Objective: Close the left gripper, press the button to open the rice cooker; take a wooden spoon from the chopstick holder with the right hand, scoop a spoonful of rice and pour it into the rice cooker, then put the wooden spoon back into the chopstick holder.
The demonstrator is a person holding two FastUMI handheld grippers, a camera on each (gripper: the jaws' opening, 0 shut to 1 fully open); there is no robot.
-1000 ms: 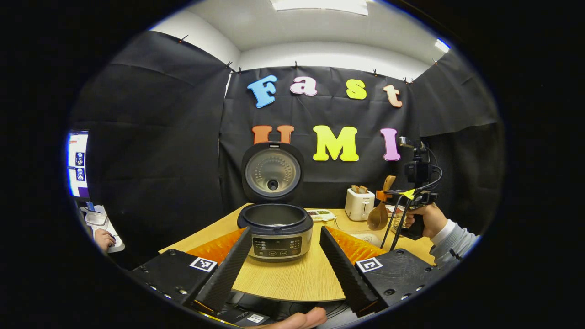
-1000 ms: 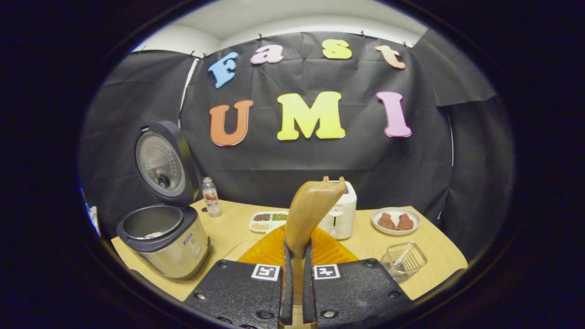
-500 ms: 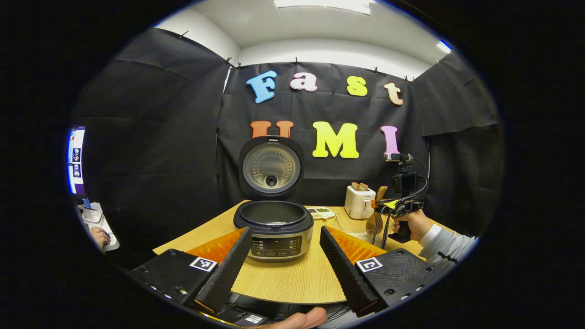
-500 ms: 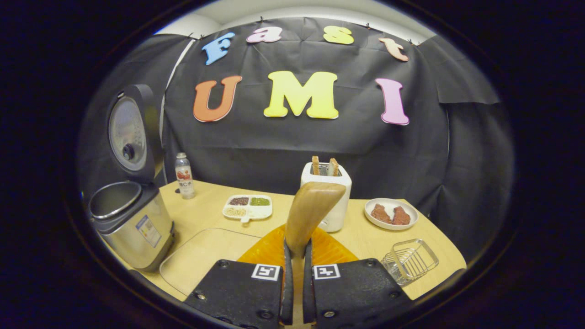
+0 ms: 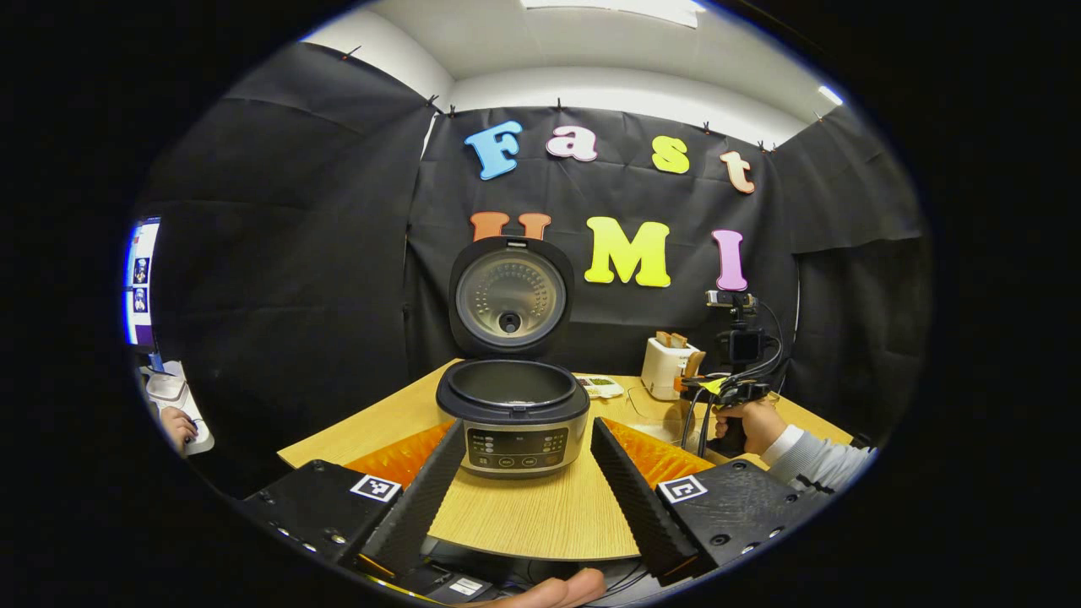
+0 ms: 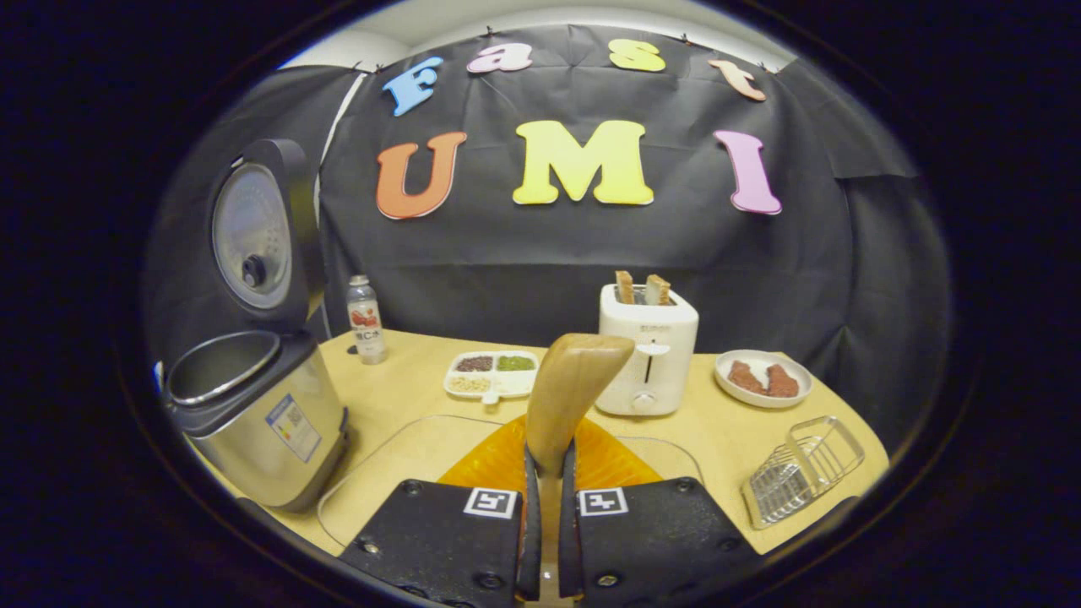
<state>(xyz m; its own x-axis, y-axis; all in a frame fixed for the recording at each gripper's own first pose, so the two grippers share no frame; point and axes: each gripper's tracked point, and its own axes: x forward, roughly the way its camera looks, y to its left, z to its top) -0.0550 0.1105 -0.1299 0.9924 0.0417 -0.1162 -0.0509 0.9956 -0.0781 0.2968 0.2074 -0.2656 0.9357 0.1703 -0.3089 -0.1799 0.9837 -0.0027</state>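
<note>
The rice cooker [image 5: 513, 418] stands open in the middle of the table, lid [image 5: 509, 295] upright. My left gripper [image 5: 527, 429] is open just in front of it, with nothing between its fingers. My right gripper [image 6: 545, 460] is shut on the handle of the wooden spoon [image 6: 573, 393], whose bowl points up and away over a clear glass dish [image 6: 397, 456]. The cooker [image 6: 253, 414] is to that gripper's left and the wire chopstick holder [image 6: 802, 469] is low on its right. In the left gripper view, the right gripper [image 5: 728, 393] and the hand holding it [image 5: 756, 420] sit low at the right.
A white toaster [image 6: 648, 355] with two slices stands behind the spoon. A divided tray of grains [image 6: 492, 374], a small bottle [image 6: 365, 308] and a plate of meat [image 6: 763, 380] line the back of the table. The table's front edge [image 5: 524, 553] curves below the left gripper.
My right gripper, still holding the spoon, has dropped lower and moved right, away from the cooker and closer to the toaster and wire holder. The left gripper has barely shifted and stays open.
</note>
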